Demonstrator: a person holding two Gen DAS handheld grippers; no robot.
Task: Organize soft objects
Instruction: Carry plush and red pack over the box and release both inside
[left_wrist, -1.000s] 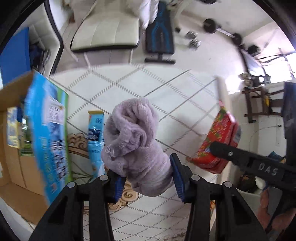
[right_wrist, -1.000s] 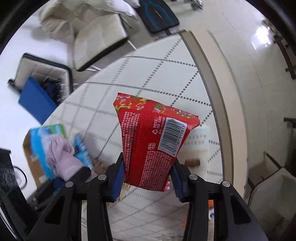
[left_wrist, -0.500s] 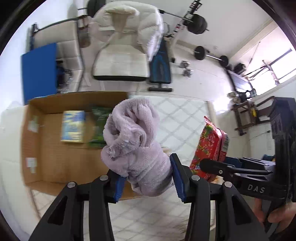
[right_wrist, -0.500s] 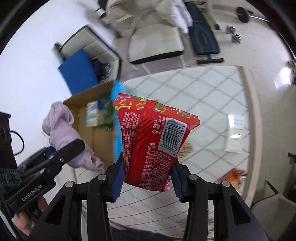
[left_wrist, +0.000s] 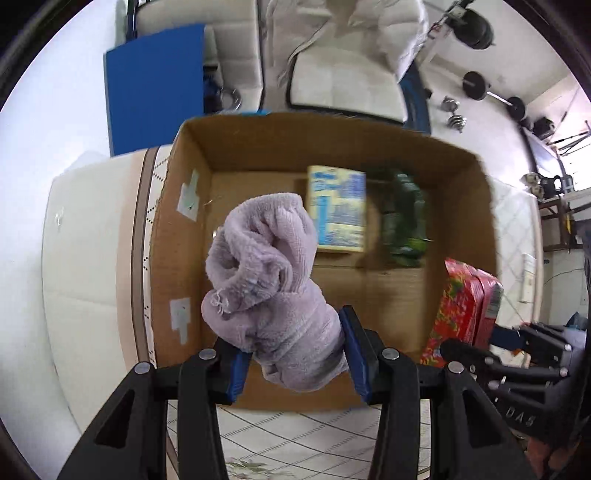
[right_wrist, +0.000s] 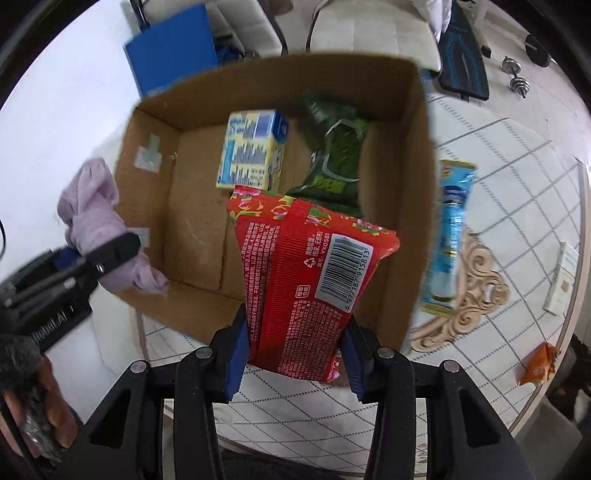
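Observation:
My left gripper (left_wrist: 297, 354) is shut on a rolled lilac towel (left_wrist: 266, 280) and holds it above the near left part of an open cardboard box (left_wrist: 184, 236). My right gripper (right_wrist: 293, 356) is shut on a red snack bag (right_wrist: 306, 273) and holds it above the box's (right_wrist: 406, 206) near right part. The towel (right_wrist: 96, 218) shows at the left of the right wrist view, the red bag (left_wrist: 463, 306) at the right of the left wrist view. Inside the box lie a yellow-blue carton (right_wrist: 251, 151) and a green bag (right_wrist: 336, 155).
The box stands on a white patterned table (right_wrist: 517, 206). A blue packet (right_wrist: 448, 236) lies right of the box, a small white box (right_wrist: 563, 280) and an orange wrapper (right_wrist: 537, 365) near the table's right edge. White chairs (left_wrist: 343, 81) and a blue panel (left_wrist: 155, 99) stand behind.
Both grippers have swung left from over the table to above the open box, each still holding its item. The box now fills the middle of both views.

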